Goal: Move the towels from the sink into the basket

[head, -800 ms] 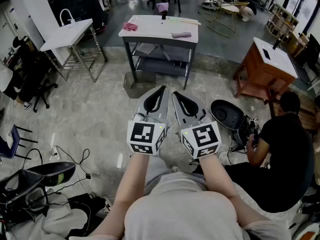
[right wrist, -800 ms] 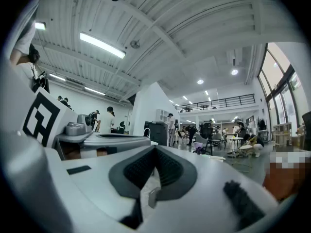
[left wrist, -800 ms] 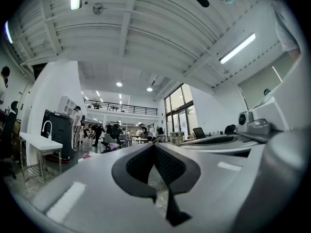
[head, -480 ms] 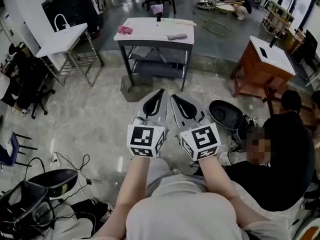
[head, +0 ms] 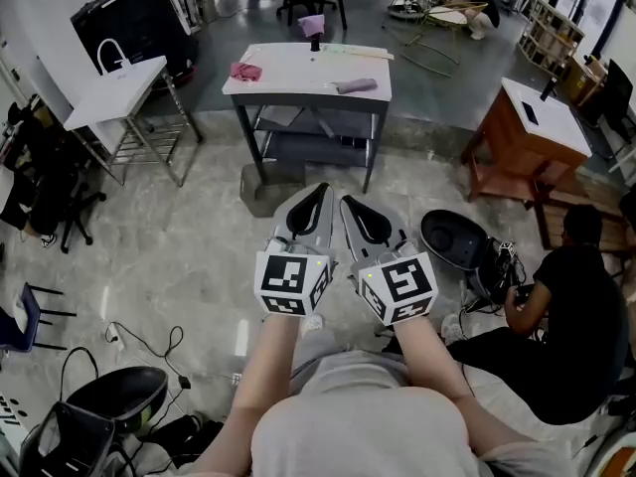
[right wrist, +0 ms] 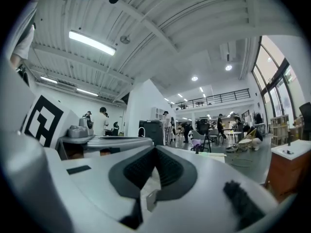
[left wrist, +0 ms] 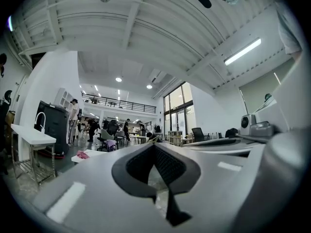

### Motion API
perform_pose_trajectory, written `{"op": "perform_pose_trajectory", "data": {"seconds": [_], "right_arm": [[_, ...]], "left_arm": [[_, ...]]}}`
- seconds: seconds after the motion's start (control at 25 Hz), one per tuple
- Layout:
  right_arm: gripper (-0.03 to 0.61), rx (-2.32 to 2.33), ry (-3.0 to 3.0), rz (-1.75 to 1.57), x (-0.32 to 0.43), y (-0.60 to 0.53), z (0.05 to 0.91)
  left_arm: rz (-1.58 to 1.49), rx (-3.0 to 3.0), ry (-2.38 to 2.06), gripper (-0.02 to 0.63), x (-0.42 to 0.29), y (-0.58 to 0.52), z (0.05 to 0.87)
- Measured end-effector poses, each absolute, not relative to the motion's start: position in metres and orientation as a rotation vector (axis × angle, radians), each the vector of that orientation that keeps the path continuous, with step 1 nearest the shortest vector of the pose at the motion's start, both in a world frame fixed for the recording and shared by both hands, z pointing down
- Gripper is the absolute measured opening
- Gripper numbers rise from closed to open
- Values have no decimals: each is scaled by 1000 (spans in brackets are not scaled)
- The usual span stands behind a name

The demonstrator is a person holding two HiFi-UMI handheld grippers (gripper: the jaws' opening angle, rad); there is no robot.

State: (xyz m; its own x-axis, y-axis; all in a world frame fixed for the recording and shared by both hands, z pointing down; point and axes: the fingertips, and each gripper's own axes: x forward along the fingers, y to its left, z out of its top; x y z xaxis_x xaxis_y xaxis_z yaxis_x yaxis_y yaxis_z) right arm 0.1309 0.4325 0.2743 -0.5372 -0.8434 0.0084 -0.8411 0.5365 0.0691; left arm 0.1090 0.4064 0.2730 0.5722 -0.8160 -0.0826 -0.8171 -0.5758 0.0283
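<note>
Left tongs: my left gripper (head: 316,195) has its two jaws pressed together. Nothing is between them.
Right tongs: my right gripper (head: 356,207) is pressed together too, with nothing in it.
How they sit: the two are side by side, almost touching. Both point forward and a bit up, away from the body.
Arms: the left arm (head: 268,366) and right arm (head: 432,361) are bent and tucked in close to the chest. The tongs hang over bare floor (head: 179,237), not over any work spot.
Towels: a pink towel (head: 245,71) and a grey-purple towel (head: 356,85) lie on the white table (head: 298,63) straight ahead. They are well apart from the tongs and apart from each other.
How they will feel: I think they are soft, light and floppy. They will not break or slip much, but they will droop and may drag.
Where to grab: I would pinch a bunched-up fold near the middle, so less cloth hangs down.
Sink: I cannot tell if that table top has a sink in it. A white stand with a tap (head: 129,78) is off to the left.
Basket: I cannot pick one out.
Nearby: a person (head: 566,316) sits on the floor to the right, so I would walk around them.
</note>
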Motion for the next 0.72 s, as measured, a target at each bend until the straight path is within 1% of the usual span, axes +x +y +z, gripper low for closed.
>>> {"op": "perform_pose_trajectory", "data": {"seconds": [0.4, 0.72], "right_arm": [[17, 1574, -2691, -57, 107, 351, 272], [17, 1602, -2654, -46, 97, 310, 280]], "left_arm": [[118, -2816, 1368, 5, 86, 326, 271], [133, -2860, 1341, 5, 77, 283, 279]]}}
